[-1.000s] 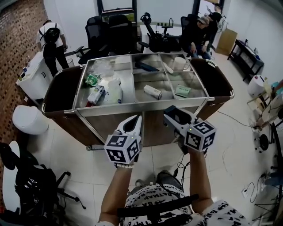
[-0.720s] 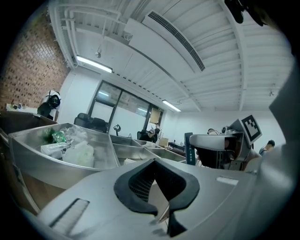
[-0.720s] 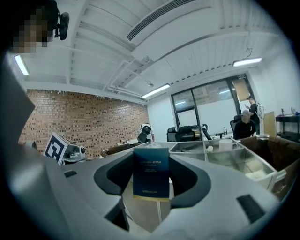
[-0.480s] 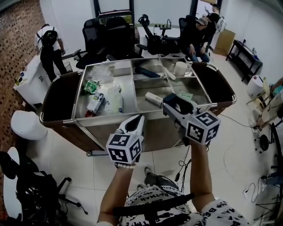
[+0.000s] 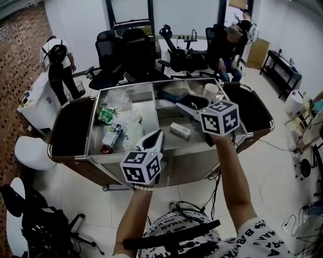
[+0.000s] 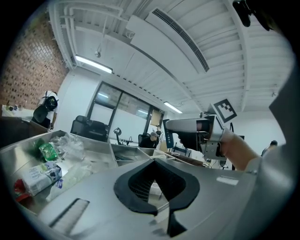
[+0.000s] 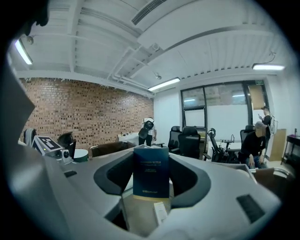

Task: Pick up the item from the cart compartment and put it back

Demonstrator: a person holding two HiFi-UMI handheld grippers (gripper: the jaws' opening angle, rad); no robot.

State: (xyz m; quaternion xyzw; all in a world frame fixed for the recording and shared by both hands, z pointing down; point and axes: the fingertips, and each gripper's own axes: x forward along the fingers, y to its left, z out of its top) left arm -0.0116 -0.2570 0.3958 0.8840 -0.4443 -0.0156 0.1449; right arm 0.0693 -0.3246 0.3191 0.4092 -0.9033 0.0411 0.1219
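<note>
Our right hand-held gripper point(image 5: 193, 106) is clamped wide on a dark blue box point(image 7: 151, 171), carrying it above the right-hand compartments of the cart point(image 5: 126, 155) — likely lining it up to set it back in. The left hand-held gripper point(image 5: 155, 137) waits closed and empty by the front rim, out of the way. Half a second ago the right one hung lower, nearer that rim.

In your head view a red brick wall point(image 5: 20, 45) fills the upper left, and pale floor tiles point(image 5: 86, 201) spread out below you. Black office chairs point(image 5: 136, 48) stand at top centre before tall dark-framed windows point(image 5: 130, 10). Strip lights point(image 7: 164, 84) glow on the white ceiling point(image 7: 187, 42).
</note>
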